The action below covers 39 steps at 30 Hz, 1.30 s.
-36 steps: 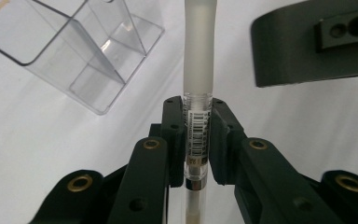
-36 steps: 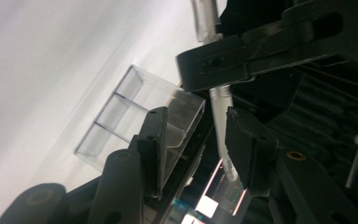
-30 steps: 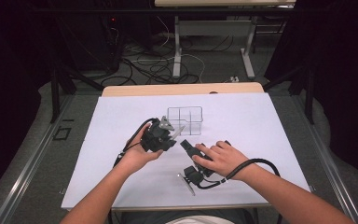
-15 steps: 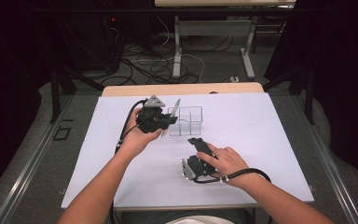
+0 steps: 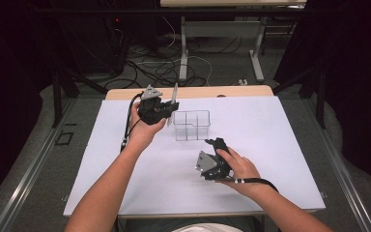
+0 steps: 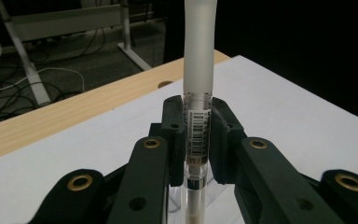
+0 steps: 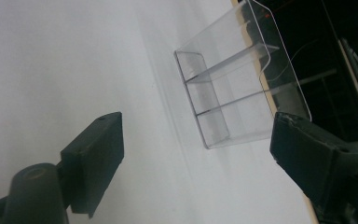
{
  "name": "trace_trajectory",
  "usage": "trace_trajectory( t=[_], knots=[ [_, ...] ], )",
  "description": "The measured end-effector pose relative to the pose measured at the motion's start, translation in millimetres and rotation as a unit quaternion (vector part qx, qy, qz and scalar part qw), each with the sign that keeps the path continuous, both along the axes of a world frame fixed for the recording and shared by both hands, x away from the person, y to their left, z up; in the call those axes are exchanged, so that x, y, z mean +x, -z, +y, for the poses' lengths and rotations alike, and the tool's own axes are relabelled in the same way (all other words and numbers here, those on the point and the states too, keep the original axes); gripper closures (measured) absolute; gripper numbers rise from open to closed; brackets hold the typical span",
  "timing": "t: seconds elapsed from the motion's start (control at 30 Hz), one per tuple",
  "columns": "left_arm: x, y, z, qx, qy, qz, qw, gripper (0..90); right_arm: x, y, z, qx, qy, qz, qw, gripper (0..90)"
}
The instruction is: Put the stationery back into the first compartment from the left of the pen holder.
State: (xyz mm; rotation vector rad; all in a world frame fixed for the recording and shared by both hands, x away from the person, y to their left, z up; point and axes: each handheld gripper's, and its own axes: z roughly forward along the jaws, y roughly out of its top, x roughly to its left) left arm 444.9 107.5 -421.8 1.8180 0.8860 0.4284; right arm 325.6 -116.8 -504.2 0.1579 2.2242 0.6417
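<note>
Clear plastic pen [image 6: 198, 93], frosted cap up, pinched tight between the jaws of the left gripper [image 5: 166, 110] near mid-barrel. That grip looks meant to keep it upright, long axis near vertical, cap end rising above the jaws, for a drop into the clear organizer [image 5: 192, 124] just beside and below. The right gripper [image 7: 196, 154], jaws just spread wide, holds nothing; the organizer lies ahead of it.
</note>
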Motion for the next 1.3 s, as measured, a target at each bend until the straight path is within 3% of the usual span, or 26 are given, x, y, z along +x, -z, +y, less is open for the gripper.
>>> trace_trajectory(
  t=[0.13, 0.23, 0.3, 0.67, 0.7, 0.87, 1.07, 1.1, 1.3],
  knots=[
    [5.1, 3.0, -2.3, -0.014, -0.015, -0.003, 0.9998, 79.0, 4.0, -3.0, -8.6, 0.042, 0.029, 0.036, 0.9980, 15.7],
    [8.9, 6.0, -4.7, -0.020, -0.023, -0.008, 0.9995, 79.0, 6.4, -3.8, -14.0, 0.075, 0.060, 0.063, 0.9933, 15.2],
    [11.0, 7.8, -6.4, -0.025, -0.028, -0.012, 0.9992, 79.0, 9.7, -3.3, -18.1, 0.093, 0.066, 0.074, 0.9908, 15.0],
    [22.5, 19.9, -16.5, -0.052, -0.045, -0.019, 0.9975, 79.0, 17.8, 1.1, -29.3, 0.152, 0.109, 0.123, 0.9746, 13.4],
    [23.3, 21.0, -17.3, -0.053, -0.045, -0.020, 0.9974, 79.1, 18.9, 1.1, -30.2, 0.151, 0.108, 0.124, 0.9748, 13.4],
    [27.0, 27.3, -21.3, -0.058, -0.048, -0.020, 0.9969, 79.0, 20.2, 3.1, -32.1, 0.170, 0.119, 0.143, 0.9676, 13.4],
    [30.8, 34.6, -24.2, -0.056, -0.056, -0.016, 0.9967, 79.0, 20.6, 5.8, -33.4, 0.184, 0.123, 0.161, 0.9618, 13.5],
    [31.3, 35.6, -24.4, -0.055, -0.056, -0.014, 0.9968, 79.1, 21.5, 6.4, -33.5, 0.184, 0.119, 0.156, 0.9631, 13.5],
    [35.4, 43.7, -23.2, -0.054, -0.059, -0.004, 0.9968, 79.1, 21.0, 7.2, -33.0, 0.184, 0.120, 0.159, 0.9624, 13.5]
  ],
)
